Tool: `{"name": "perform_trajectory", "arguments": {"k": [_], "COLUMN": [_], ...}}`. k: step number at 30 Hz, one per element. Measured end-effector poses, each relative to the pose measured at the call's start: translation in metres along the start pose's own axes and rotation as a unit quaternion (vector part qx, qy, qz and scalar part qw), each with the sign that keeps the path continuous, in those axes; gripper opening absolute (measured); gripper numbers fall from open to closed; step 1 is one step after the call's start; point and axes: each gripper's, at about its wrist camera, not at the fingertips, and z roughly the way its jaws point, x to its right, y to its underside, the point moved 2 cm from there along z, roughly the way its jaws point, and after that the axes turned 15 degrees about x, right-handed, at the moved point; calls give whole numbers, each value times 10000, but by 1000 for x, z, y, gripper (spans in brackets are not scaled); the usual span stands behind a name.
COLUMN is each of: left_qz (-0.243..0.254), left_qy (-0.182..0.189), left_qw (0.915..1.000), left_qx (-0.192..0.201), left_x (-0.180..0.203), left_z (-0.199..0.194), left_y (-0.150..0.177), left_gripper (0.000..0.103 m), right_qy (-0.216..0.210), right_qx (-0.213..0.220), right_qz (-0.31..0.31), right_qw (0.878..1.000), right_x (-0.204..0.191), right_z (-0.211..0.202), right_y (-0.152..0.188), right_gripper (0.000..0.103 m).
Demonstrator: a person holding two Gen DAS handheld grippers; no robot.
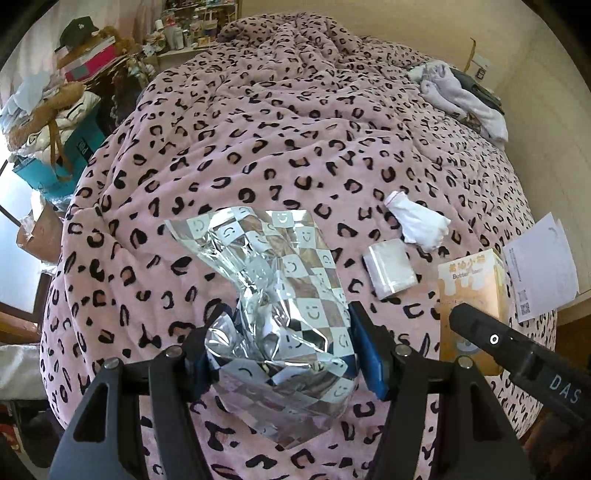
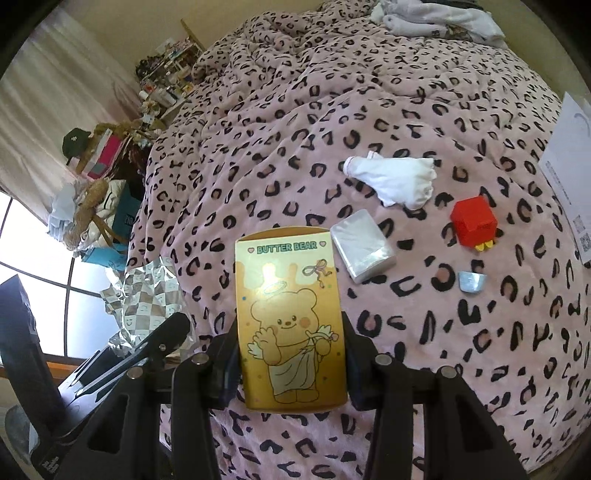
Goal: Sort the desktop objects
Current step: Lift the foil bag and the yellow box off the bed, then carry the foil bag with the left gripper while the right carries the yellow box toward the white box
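Observation:
My left gripper (image 1: pixel 284 354) is shut on a crumpled silver foil bag (image 1: pixel 273 295) printed with a checker of smiley faces, held above the bed. That bag also shows at the left in the right wrist view (image 2: pixel 147 291). My right gripper (image 2: pixel 291 365) is shut on a yellow Butter Bear box (image 2: pixel 290 317), upright between the pads; the same box (image 1: pixel 472 295) appears in the left wrist view behind the right gripper's black finger. Lying on the blanket are a white glove (image 2: pixel 395 181), a clear plastic packet (image 2: pixel 362 251), a red cube (image 2: pixel 472 221) and a small silver cup (image 2: pixel 471 282).
A pink leopard-print blanket (image 1: pixel 258 129) covers the whole bed. White paper sheets (image 1: pixel 539 266) lie at its right edge. Folded pale clothes (image 1: pixel 461 96) sit at the far right. Boxes, bags and a black cap (image 1: pixel 75 31) crowd the floor at the left, by a window.

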Motion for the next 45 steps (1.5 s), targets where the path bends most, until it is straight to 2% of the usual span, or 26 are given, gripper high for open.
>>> {"name": "perform_trajectory", "arguments": {"k": [29,45], "left_qz": [422,722], "left_qy": [333,547], "left_qw": [9985,9959], "left_qx": [-52,-40], "left_x": [78,138], "left_z": [0,0], "left_y": [-4,-7], "left_gripper": [64,64], "right_qy": [231,426], "right_qx": [300,454], "right_qz": [434,749], "right_qw": [9983,9952], "right_x": [62,114], "right_z": [-41,-60], "right_y": [-12,-23], "right_gripper": [46,46]}}
